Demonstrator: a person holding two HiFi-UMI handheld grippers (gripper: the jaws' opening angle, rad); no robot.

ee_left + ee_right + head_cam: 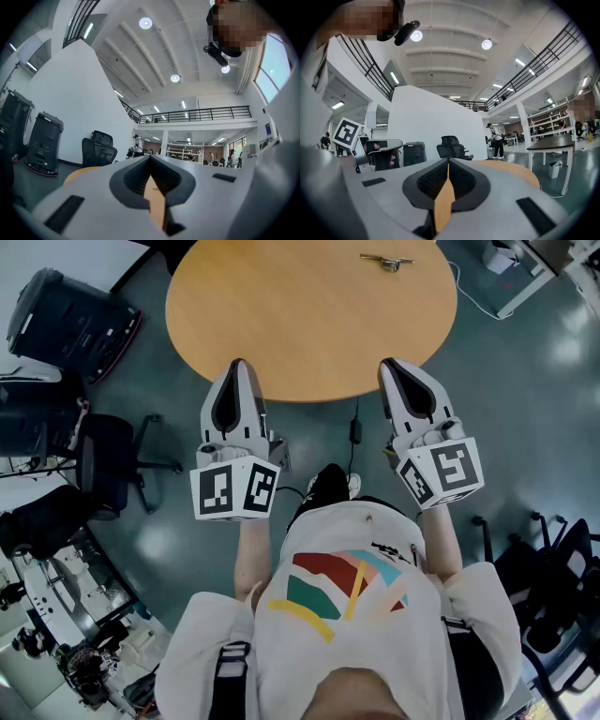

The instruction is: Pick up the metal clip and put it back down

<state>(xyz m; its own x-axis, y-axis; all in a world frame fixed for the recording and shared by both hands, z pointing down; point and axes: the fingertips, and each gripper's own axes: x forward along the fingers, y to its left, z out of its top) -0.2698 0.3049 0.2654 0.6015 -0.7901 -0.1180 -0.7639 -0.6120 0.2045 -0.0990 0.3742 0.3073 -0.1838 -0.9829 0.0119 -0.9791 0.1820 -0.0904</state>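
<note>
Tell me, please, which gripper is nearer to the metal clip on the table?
Right. The right gripper is at the near edge of the table, almost in line with the metal clip near its far edge; the left gripper is at that edge, farther left.

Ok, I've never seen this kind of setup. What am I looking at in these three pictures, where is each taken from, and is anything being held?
There is no robot here: a person holds a hand-held claw in each hand. The top-down picture comes from a camera on their head. In it the left claw and right claw point toward a round wooden table. The cubes with square markers are part of the claws.

The other two pictures come from a camera riding on each claw, looking along its jaws into the hall. In both, the jaws are closed together with nothing between them; the orange showing through the gap is the tabletop.

A metal clip lies near the table's far side, apart from both claws. Nothing is held.
</note>
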